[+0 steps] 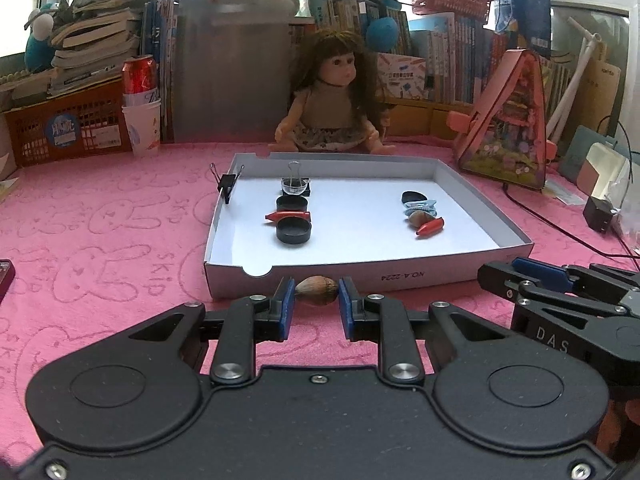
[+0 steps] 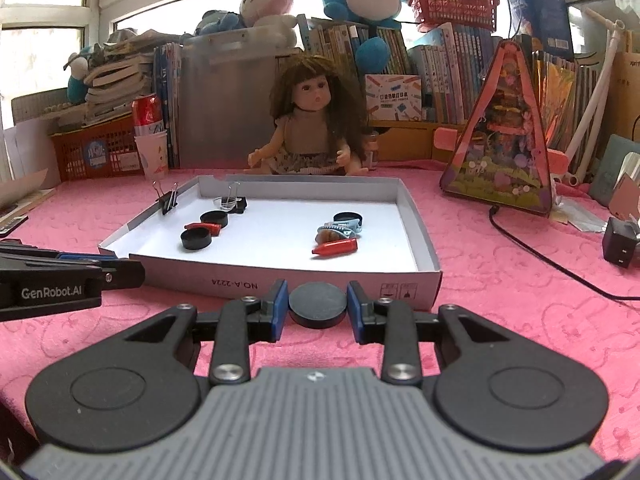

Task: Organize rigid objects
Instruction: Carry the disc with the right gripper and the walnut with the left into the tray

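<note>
My left gripper point(image 1: 317, 294) is shut on a brown nut-like shell point(image 1: 316, 289), just before the front wall of the shallow white box point(image 1: 360, 274). My right gripper point(image 2: 318, 306) is shut on a black round disc point(image 2: 318, 305), also close to the box's front wall point(image 2: 280, 280). Inside the box lie two black round lids point(image 1: 293, 230), red pen-like caps point(image 1: 430, 226), a clear dish with a binder clip point(image 1: 295, 186), and a blue-and-brown pile point(image 1: 420, 210). A black binder clip point(image 1: 227, 188) grips the box's left wall.
A pink towel point(image 1: 100, 240) covers the table. A doll point(image 1: 332, 96) sits behind the box, a triangular pink toy house point(image 1: 508, 128) stands at right, and a black cable and charger point(image 1: 598, 212) lie far right. An orange crate, cup and can point(image 1: 140, 100) stand at back left.
</note>
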